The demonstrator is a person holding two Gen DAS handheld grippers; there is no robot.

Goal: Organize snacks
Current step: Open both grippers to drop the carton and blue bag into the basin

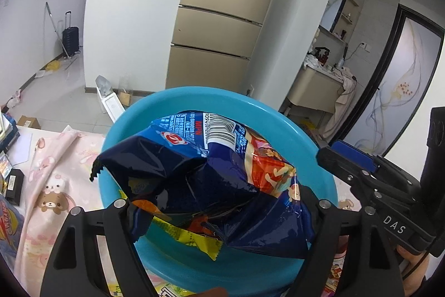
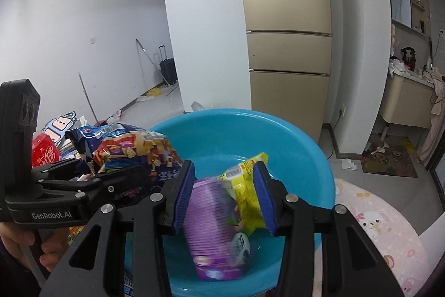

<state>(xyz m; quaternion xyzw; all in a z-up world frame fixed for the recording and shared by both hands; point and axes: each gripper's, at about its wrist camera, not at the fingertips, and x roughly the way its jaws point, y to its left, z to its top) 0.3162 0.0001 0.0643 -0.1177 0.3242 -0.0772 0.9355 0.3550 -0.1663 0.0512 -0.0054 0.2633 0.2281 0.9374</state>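
Over the blue basin, your right gripper is clamped tight on a purple cup and yellow packet. Your left gripper pinches a dark blue snack bag; pads hidden, probably gripping, half open.

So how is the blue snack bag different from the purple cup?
The blue snack bag is soft, crinkly and dark blue; the purple cup is stiff, ribbed and round. The bag is gripped by the left gripper, the cup by the right gripper, squeezed together with a yellow packet. The bag looks wider than the cup. Both hang over the same blue basin.
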